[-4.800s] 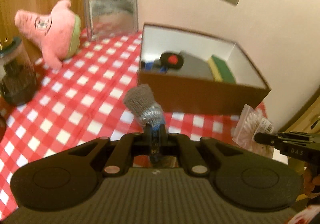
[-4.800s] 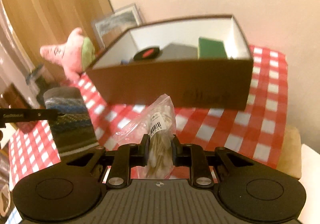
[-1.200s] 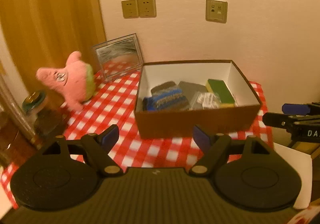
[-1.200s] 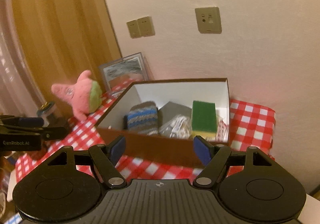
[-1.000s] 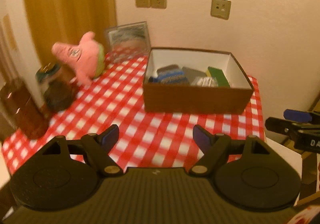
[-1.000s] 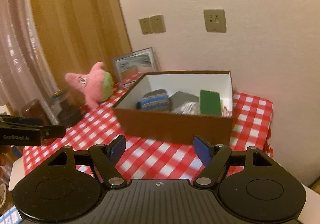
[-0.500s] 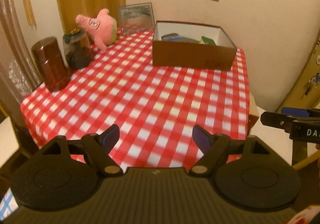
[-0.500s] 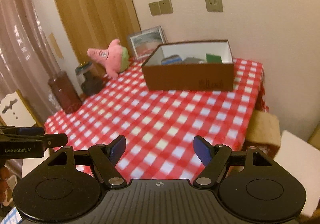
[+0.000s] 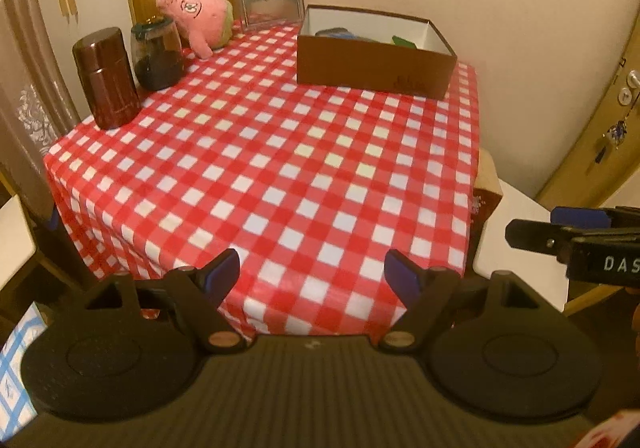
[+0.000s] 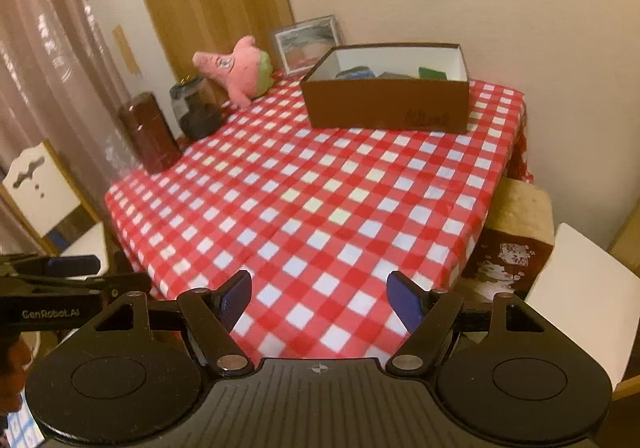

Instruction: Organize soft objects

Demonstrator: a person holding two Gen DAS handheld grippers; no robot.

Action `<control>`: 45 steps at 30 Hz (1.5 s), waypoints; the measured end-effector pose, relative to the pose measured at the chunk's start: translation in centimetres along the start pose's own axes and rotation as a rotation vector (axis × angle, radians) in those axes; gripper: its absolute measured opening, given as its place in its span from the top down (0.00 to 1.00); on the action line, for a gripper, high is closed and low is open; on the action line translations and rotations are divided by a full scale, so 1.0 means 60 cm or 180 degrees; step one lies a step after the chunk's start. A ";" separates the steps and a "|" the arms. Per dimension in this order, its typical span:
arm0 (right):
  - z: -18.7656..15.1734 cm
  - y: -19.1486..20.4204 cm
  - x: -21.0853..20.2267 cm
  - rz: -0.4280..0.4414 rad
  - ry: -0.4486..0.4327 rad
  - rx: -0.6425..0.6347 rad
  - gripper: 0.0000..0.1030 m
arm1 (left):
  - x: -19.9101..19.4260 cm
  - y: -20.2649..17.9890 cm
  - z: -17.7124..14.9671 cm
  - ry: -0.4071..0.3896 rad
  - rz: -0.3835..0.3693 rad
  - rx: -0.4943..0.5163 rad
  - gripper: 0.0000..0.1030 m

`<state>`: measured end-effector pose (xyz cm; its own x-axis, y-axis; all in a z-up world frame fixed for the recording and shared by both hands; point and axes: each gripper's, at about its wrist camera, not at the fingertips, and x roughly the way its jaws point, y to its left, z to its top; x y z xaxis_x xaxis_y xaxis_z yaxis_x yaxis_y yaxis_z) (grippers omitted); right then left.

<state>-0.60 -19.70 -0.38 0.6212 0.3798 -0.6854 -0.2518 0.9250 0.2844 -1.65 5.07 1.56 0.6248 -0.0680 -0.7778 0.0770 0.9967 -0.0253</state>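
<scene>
Soft objects, a knitted piece (image 9: 334, 33) and a green sponge (image 9: 404, 41), lie inside the brown box (image 9: 372, 66) at the table's far right corner. A pink plush toy (image 9: 200, 14), glass jar (image 9: 157, 55) and brown canister (image 9: 106, 78) line the far left edge. The checked tablecloth (image 9: 280, 152) between them and the near edge lies bare. Left gripper (image 9: 312, 276) and right gripper (image 10: 318, 298) hang over the near edge, jaws spread, gripping nothing.
</scene>
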 end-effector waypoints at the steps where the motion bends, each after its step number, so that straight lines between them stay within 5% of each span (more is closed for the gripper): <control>1: -0.006 -0.002 0.000 0.0010 0.0026 -0.0012 0.28 | -0.002 -0.005 -0.004 0.0014 0.0002 -0.0016 0.24; 21: -0.060 -0.049 -0.034 0.0214 0.0295 -0.0039 0.28 | -0.035 -0.091 -0.060 0.0135 0.0108 -0.0102 0.24; 45: -0.067 -0.044 -0.045 0.0247 0.0297 -0.0061 0.28 | -0.053 -0.094 -0.065 0.0093 0.0115 -0.0124 0.24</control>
<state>-4.60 -23.15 -1.95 0.5277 0.4483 -0.7215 -0.3112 0.8924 0.3268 -7.08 -0.13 1.73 0.6036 -0.0314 -0.7967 0.0244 0.9995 -0.0209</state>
